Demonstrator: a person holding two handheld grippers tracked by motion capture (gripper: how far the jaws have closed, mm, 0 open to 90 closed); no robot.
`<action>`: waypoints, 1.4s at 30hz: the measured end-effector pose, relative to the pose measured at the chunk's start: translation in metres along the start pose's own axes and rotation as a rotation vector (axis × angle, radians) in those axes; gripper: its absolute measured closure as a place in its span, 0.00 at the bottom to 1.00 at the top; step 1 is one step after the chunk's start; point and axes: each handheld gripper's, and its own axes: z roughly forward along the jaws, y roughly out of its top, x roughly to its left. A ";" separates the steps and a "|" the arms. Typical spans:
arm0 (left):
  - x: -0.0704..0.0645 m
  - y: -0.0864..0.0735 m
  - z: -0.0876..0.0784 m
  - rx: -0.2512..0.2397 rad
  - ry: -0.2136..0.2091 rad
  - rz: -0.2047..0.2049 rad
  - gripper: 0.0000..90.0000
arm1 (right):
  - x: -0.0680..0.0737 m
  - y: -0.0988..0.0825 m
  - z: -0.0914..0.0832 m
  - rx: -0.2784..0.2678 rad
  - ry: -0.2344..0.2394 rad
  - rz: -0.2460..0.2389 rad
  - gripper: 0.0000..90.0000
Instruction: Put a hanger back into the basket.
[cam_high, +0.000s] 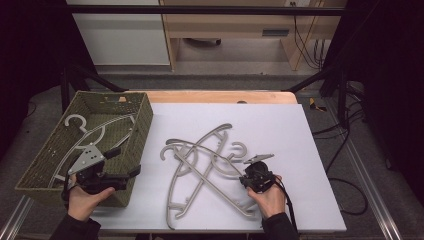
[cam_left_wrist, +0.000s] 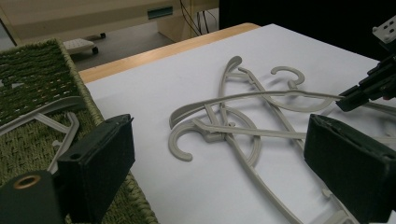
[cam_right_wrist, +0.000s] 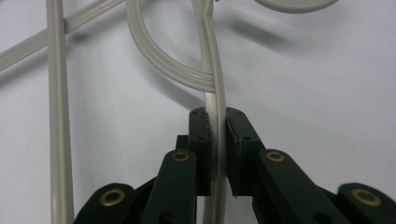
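Three grey plastic hangers (cam_high: 200, 165) lie crossed over each other on the white board (cam_high: 280, 125). My right gripper (cam_high: 243, 180) is at their right side, shut on the thin arm of one hanger (cam_right_wrist: 212, 56), which runs up between its two pads (cam_right_wrist: 201, 135). The left gripper view has that same gripper (cam_left_wrist: 345, 100) pinching the hanger's arm (cam_left_wrist: 261, 95) at the right edge. My left gripper (cam_high: 124, 162) hovers over the near right corner of the green woven basket (cam_high: 145, 120). Its jaws stand wide open (cam_left_wrist: 219, 140) with nothing between them.
More grey hangers (cam_high: 95, 132) lie inside the basket (cam_left_wrist: 88, 102), which sits off the board's left edge. A wooden table edge (cam_high: 220, 96) runs behind the board. Black frame bars and cables stand at the right.
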 end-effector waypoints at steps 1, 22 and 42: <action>0.000 0.000 0.000 0.001 0.000 0.001 0.09 | 0.000 0.001 -0.002 -0.004 0.010 0.004 0.91; -0.017 0.012 0.003 0.051 -0.057 0.052 0.09 | -0.002 0.013 -0.048 -0.104 0.169 -0.209 0.91; -0.050 0.027 0.044 0.228 -0.179 0.193 0.17 | 0.015 0.014 -0.063 -0.104 0.313 -0.382 0.91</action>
